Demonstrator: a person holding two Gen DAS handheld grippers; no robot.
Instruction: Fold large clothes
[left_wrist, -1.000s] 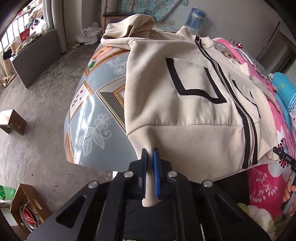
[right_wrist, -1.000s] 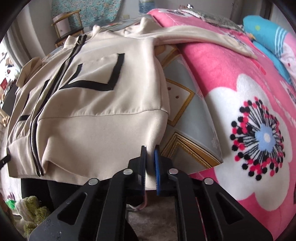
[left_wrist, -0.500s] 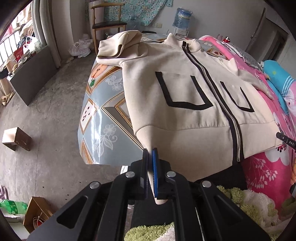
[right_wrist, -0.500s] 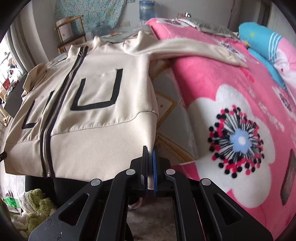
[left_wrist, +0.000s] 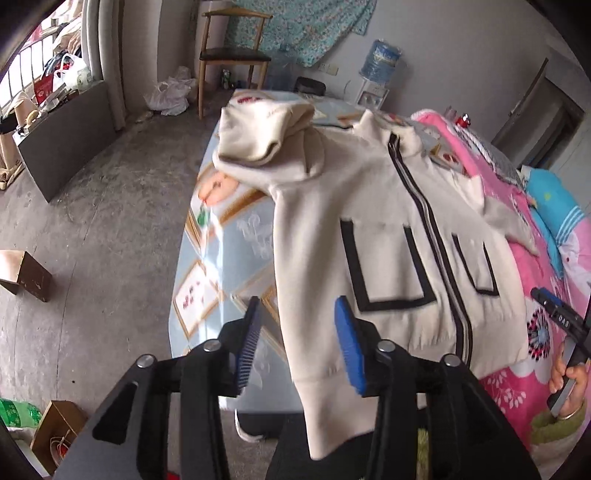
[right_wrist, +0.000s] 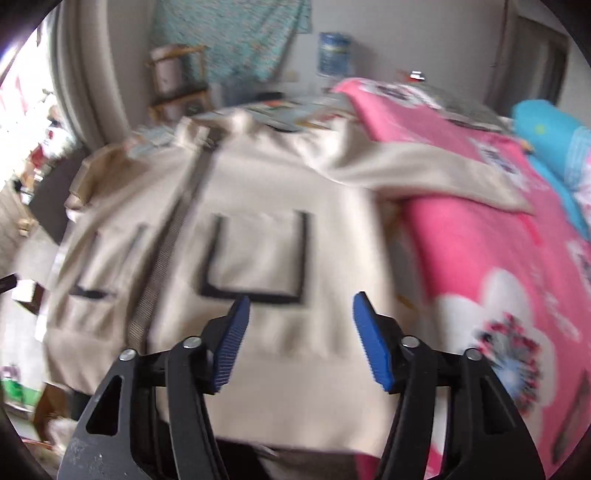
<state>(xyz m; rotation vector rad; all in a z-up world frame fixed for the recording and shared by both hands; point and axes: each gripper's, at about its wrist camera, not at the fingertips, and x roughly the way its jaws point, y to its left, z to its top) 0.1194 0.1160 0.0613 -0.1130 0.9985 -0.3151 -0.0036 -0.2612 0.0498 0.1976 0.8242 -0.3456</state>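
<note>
Left wrist view: a soft cream zip-up jacket with black pocket outlines lies face up on a tile-patterned table, its hem corner hanging between the opening left tongs, unpinched. Right wrist view, blurred: the right tongs are opening over the limp hem; a pink floral blanket crowds beside it.

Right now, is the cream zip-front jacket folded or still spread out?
Spread out: the cream zip-front jacket lies flat, front up, both black-outlined pockets showing, its hem hanging off the edge.
</note>
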